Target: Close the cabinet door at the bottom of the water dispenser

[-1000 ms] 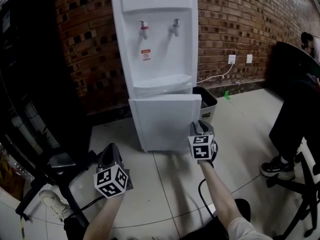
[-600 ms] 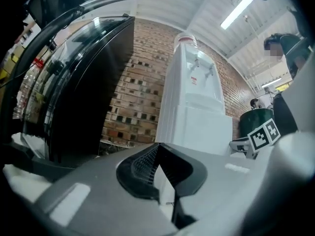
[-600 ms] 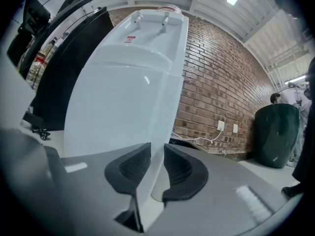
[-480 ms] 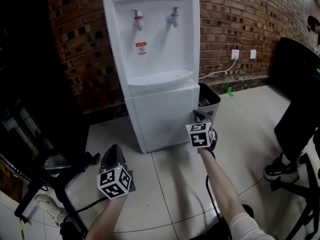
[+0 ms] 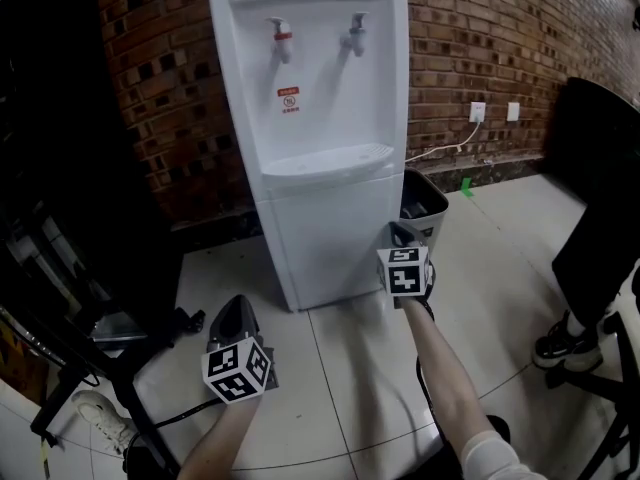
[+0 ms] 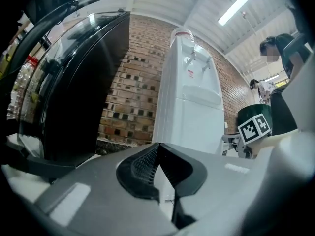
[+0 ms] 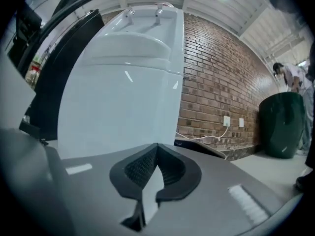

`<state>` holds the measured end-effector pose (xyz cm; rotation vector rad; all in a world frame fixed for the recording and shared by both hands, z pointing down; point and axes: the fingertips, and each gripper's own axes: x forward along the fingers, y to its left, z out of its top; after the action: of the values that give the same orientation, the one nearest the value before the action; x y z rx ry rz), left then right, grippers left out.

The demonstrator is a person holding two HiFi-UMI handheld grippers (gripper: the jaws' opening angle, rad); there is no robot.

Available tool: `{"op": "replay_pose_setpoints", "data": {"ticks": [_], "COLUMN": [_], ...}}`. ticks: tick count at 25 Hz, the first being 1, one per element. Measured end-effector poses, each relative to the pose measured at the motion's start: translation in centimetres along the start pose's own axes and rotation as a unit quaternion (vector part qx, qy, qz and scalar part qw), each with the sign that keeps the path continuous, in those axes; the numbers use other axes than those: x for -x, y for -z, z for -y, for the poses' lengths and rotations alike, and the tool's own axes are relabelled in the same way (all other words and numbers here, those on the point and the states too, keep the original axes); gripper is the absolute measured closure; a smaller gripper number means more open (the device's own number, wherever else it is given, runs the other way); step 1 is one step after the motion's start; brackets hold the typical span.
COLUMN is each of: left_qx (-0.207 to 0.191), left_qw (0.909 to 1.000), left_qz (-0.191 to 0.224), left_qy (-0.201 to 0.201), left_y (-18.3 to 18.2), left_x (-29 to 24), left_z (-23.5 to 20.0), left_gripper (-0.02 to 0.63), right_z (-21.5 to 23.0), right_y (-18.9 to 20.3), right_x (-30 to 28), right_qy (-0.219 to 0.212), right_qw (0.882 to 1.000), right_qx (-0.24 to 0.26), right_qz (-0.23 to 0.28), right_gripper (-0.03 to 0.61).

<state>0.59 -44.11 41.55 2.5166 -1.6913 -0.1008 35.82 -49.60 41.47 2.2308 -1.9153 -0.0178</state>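
The cabinet door point(image 5: 330, 233) sits flush in the base of the water dispenser point(image 5: 320, 68), against the brick wall point(image 5: 480, 38). The right gripper point(image 5: 400, 236) is at the door's lower right edge, jaws pressed together with nothing between them; I can't tell whether it touches. A bin point(image 5: 425, 203) stands just behind it. The left gripper point(image 5: 232, 313) hangs low over the tile floor point(image 5: 350, 368), well apart from the dispenser, jaws together and empty.

I find no wording that I can read. The water dispenser point(image 5: 330, 118) carries a small red-and-white sticker point(image 5: 289, 99) on its front, just below the red tap, but its print is too small to make out. My left marker cube point(image 5: 238, 371) and right marker cube point(image 5: 404, 271) show only black-and-white square patterns, no letters or numbers.
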Motion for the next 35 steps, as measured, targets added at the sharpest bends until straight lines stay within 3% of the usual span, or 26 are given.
{"op": "replay_pose_setpoints", "data": {"ticks": [4,7,10,12,16,20,25,29,35], "left_qx": [-0.021,-0.051,-0.047,-0.039,-0.052,-0.023,-0.009,-0.046,-0.044], "left_qw": [0.9997,0.9979,0.9974,0.9976,0.9965,0.9968,0.9958,0.991,0.9922], "left_qz": [0.006,0.035,0.045,0.047,0.065,0.075,0.078,0.094,0.083], "left_qy": [0.007,0.019,0.031,0.031,0.01,0.013,0.047,0.083,0.082], "left_y": [-1.8,-4.5,-6.2,-7.1,-8.7,-8.9,-8.6,-9.4,-8.8], "left_x": [2.2,5.6,9.6,12.5,17.4,19.1,19.3,19.3,18.9], "left_z": [0.8,1.5,1.9,1.9,0.9,1.3,4.5,7.3,7.4], "left_gripper": [0.6,0.6,0.6,0.6,0.6,0.601,0.601,0.6,0.6], "right_z": [-1.8,-6.2,-11.0,-13.3,-17.0,-20.0,-22.3,-21.7,-20.7], "right_y": [-0.7,-3.0,-5.2,-6.2,-7.9,-7.4,-7.6,-8.1,-8.3], "right_x": [2.9,7.8,14.1,18.4,24.7,27.7,29.4,30.0,30.1], "right_qy": [-0.048,-0.101,-0.148,-0.162,-0.168,-0.184,-0.21,-0.208,-0.197], "right_qw": [0.999,0.994,0.985,0.982,0.977,0.974,0.971,0.971,0.973], "right_qx": [-0.018,0.008,0.037,0.014,-0.038,-0.061,-0.03,-0.03,-0.034], "right_qz": [0.006,0.042,0.08,0.1,0.127,0.115,0.111,0.118,0.118], "right_gripper": [0.578,0.578,0.578,0.578,0.578,0.578,0.578,0.578,0.578]}}
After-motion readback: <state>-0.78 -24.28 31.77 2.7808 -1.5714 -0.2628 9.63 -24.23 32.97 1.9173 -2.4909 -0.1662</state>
